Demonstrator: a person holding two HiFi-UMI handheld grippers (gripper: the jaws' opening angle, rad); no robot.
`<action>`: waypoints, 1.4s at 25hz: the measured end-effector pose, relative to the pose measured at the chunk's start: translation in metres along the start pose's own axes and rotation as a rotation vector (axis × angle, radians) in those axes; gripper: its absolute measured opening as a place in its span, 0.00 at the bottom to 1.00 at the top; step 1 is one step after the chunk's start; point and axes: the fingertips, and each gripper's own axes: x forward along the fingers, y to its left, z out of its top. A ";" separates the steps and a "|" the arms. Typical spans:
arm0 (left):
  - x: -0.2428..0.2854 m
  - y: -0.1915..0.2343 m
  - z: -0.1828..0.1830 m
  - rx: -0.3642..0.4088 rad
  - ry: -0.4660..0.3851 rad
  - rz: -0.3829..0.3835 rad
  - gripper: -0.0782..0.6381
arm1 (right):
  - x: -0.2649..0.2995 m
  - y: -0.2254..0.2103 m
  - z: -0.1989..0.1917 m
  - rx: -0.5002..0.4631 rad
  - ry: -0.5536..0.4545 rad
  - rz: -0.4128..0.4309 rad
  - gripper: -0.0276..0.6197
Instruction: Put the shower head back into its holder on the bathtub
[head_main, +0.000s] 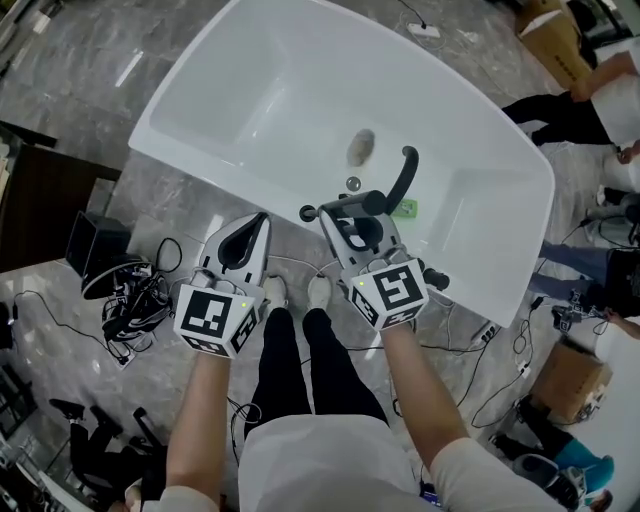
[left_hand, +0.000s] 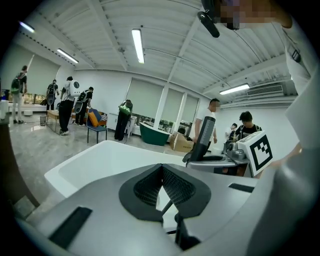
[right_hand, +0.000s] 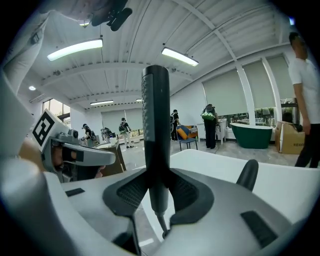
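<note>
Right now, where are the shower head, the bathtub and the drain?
shower head (right_hand: 155, 125), right gripper view, on the middle of its black handle.
bathtub (head_main: 500, 180), head view, on its wide white rim.
drain (head_main: 362, 147), head view, on the grey oval in the tub floor.

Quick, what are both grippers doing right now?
Left gripper: closed, nothing in it.
Right gripper: closed on the shower head.

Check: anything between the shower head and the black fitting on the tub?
Nothing visible. The shower head is clamped in the right gripper; only bare tub lies between it and the fitting.
</note>
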 end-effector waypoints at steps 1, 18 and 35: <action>0.002 0.001 -0.003 0.000 0.001 -0.001 0.12 | 0.002 -0.001 -0.005 0.006 0.003 -0.006 0.26; 0.025 0.014 -0.057 -0.005 0.074 -0.042 0.12 | 0.035 0.007 -0.092 0.038 0.072 -0.240 0.26; 0.062 0.043 -0.115 0.063 0.087 -0.121 0.12 | 0.068 -0.022 -0.172 0.151 0.102 -0.427 0.26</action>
